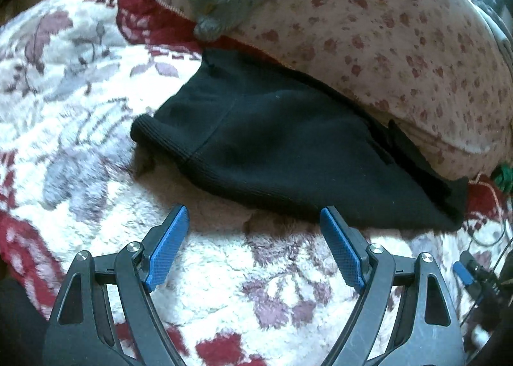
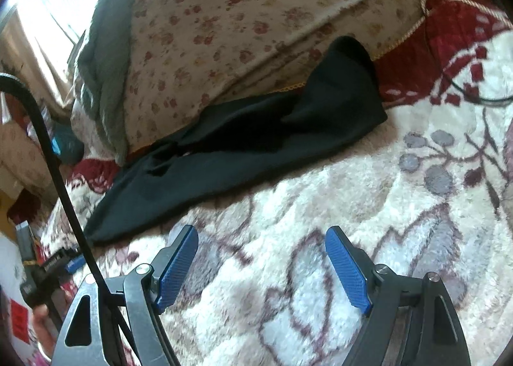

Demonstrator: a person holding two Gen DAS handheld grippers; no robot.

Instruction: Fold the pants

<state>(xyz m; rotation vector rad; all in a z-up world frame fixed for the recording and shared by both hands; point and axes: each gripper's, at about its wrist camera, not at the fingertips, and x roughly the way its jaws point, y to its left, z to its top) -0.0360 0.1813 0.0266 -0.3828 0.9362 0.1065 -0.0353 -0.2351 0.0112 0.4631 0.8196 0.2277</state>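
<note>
Daylight from a blown-out window point(image 2: 38, 13) (fisheye-bent edges), soft blur throughout.

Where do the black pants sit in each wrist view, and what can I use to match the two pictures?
Left wrist view: the black pants lie mid-frame, just beyond the open left tongs, ribbed end toward the left.
Right wrist view: the black pants run diagonally from lower left to upper right, beyond the open right tongs.
Shared landmark: the paw-print cushion directly behind the pants.
</note>
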